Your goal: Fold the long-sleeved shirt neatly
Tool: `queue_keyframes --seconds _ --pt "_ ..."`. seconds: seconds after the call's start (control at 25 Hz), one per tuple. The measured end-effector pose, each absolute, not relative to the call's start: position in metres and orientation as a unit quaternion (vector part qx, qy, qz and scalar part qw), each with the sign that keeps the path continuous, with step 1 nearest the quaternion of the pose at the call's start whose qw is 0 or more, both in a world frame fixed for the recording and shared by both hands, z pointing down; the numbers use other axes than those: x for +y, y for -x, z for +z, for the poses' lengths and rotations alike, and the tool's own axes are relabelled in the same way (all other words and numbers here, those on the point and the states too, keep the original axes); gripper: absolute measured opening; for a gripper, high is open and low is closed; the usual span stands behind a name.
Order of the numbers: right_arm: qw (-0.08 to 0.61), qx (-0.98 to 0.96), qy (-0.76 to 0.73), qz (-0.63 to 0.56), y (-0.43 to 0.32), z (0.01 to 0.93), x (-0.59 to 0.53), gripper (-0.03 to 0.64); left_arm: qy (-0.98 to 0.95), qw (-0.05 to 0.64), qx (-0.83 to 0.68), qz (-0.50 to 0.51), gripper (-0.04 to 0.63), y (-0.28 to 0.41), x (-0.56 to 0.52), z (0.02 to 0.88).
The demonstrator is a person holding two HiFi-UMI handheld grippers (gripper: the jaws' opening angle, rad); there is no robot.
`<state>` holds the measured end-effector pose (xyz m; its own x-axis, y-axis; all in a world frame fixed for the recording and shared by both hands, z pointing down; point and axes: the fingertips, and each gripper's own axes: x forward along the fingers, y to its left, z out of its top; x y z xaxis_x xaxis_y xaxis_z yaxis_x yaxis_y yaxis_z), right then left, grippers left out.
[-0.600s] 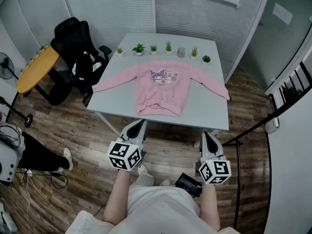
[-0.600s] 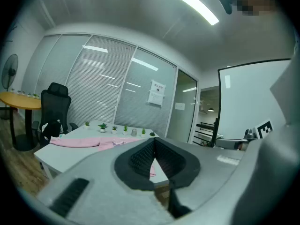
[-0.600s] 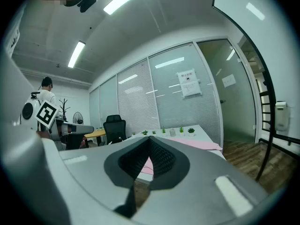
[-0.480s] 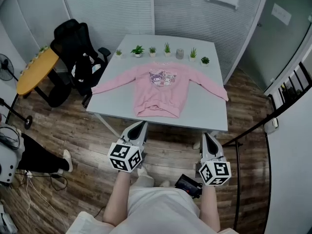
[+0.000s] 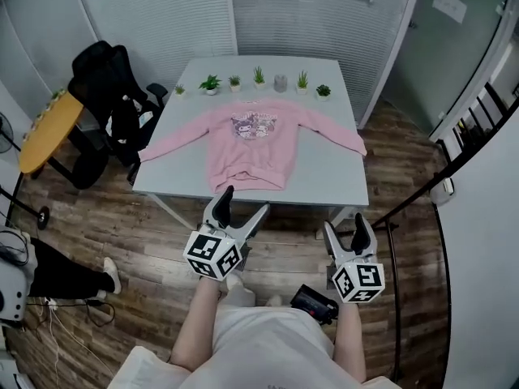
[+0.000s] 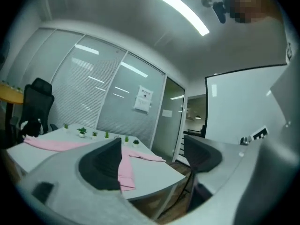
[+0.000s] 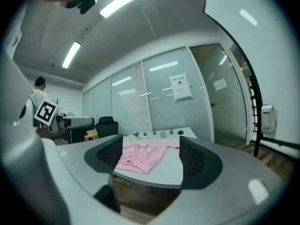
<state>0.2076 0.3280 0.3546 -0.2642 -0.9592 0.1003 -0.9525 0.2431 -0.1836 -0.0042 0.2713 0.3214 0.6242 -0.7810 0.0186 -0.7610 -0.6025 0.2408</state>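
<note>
The pink long-sleeved shirt (image 5: 250, 140) lies spread flat, sleeves out, on the white table (image 5: 328, 181). The left gripper (image 5: 245, 202) and right gripper (image 5: 344, 224) hover before its near edge, jaws wide apart and empty.

A: You stood before a pale grey square table (image 5: 324, 177), didn't you?
B: You did. A pink long-sleeved shirt with a cartoon print (image 5: 247, 148) lay flat on it, front up, both sleeves spread sideways, one cuff at the table's left edge and its hem rumpled near your side.
A: And along the far edge you had a row of small green potted plants (image 5: 259, 77), with a small grey cylindrical pot (image 5: 280, 83) among them.
</note>
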Motion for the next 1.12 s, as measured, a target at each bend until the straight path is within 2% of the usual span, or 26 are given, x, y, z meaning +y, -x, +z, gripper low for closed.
queue_keyframes --seconds 0.12,0.6,0.84,1.12 --pt "-0.017 0.779 0.621 -0.086 -0.223 0.359 0.338 0.387 -0.906 0.123 -0.404 -0.033 0.419 -0.017 0.275 0.324" --pt "-0.004 0.729 0.675 -0.115 -0.293 0.382 0.332 0.362 -0.947 0.084 -0.309 0.04 0.417 -0.114 0.247 0.339" --pt "-0.018 0.71 0.69 -0.14 -0.331 0.413 0.299 0.36 -0.957 0.094 -0.268 0.057 0.414 -0.168 0.2 0.369" --pt "-0.008 0.694 0.696 -0.184 -0.387 0.439 0.204 0.357 -0.964 0.1 -0.233 0.086 0.401 -0.23 0.1 0.391"
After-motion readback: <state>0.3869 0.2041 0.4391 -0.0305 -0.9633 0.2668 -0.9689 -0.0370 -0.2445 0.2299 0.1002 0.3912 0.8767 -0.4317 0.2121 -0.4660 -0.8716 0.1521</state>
